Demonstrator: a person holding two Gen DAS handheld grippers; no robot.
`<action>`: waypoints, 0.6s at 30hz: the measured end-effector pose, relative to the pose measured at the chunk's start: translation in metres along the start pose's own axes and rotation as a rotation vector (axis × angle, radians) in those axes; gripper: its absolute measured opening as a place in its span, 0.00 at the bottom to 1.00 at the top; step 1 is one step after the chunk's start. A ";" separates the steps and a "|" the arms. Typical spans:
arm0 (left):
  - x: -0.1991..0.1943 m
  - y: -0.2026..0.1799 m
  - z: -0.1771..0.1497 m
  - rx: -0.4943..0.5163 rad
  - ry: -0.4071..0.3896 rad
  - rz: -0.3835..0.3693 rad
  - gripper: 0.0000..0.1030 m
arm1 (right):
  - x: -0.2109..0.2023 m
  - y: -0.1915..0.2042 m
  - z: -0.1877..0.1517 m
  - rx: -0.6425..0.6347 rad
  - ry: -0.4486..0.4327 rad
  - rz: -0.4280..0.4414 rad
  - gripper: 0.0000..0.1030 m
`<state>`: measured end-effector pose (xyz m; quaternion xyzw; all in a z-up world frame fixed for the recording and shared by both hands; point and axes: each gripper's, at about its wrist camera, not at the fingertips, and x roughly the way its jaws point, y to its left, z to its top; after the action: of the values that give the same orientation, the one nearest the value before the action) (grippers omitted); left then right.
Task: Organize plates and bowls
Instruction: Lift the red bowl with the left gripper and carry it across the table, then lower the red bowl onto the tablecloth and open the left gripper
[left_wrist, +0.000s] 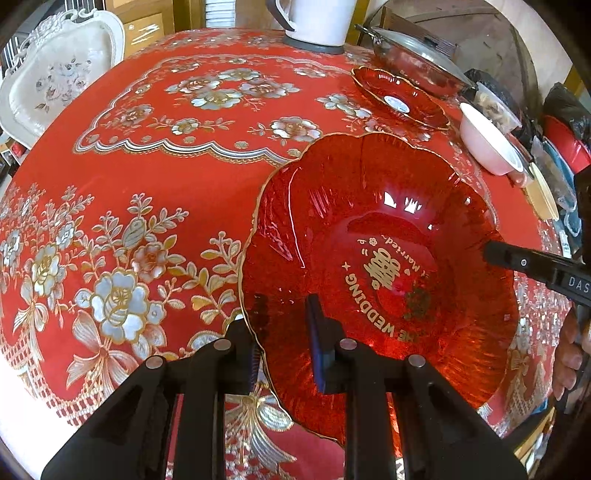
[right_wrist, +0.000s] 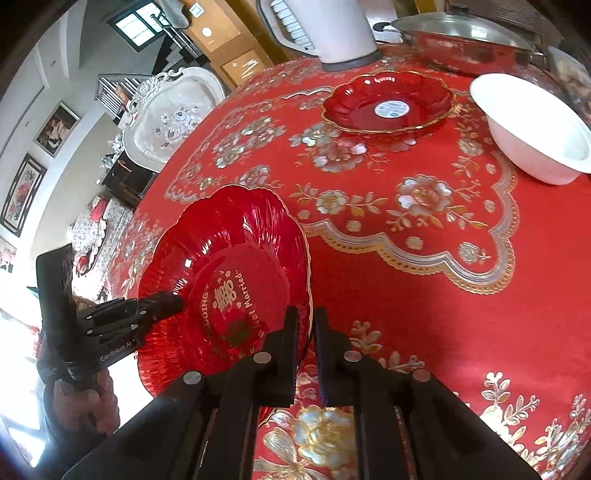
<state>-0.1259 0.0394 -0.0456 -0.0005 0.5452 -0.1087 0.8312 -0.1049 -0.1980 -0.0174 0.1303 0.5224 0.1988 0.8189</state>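
The red glass bowl (left_wrist: 384, 266), scalloped and edged in gold with gold wedding lettering in its middle, sits over the near part of the red flowered tablecloth (left_wrist: 155, 177), held at two opposite sides of its rim. The left gripper (left_wrist: 284, 347) is clamped on the near rim, one finger inside the bowl and the other outside, so the glass wall runs between the pads. The right gripper (right_wrist: 309, 354) stands at the opposite rim with its jaws drawn close together and the rim in the narrow gap between them; whether its pads press the glass I cannot tell. Farther back on the cloth lies a smaller red plate (right_wrist: 388, 103) with a white label in its centre, and just beside it a white bowl (right_wrist: 535, 129). Behind these stand a white jug (right_wrist: 332, 29) and a lidded metal pan (right_wrist: 461, 37).
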 end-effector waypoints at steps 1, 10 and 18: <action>0.001 0.000 0.000 0.002 -0.002 0.000 0.19 | 0.002 -0.001 0.001 0.002 0.001 0.002 0.09; -0.015 0.016 -0.002 -0.044 -0.162 0.041 0.21 | -0.009 -0.017 -0.005 0.041 -0.082 0.019 0.23; -0.086 0.028 -0.014 -0.041 -0.633 0.136 0.73 | -0.049 -0.069 0.006 0.102 -0.363 0.215 0.59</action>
<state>-0.1660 0.0844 0.0236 -0.0146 0.2605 -0.0363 0.9647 -0.1045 -0.2818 -0.0043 0.2602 0.3590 0.2317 0.8658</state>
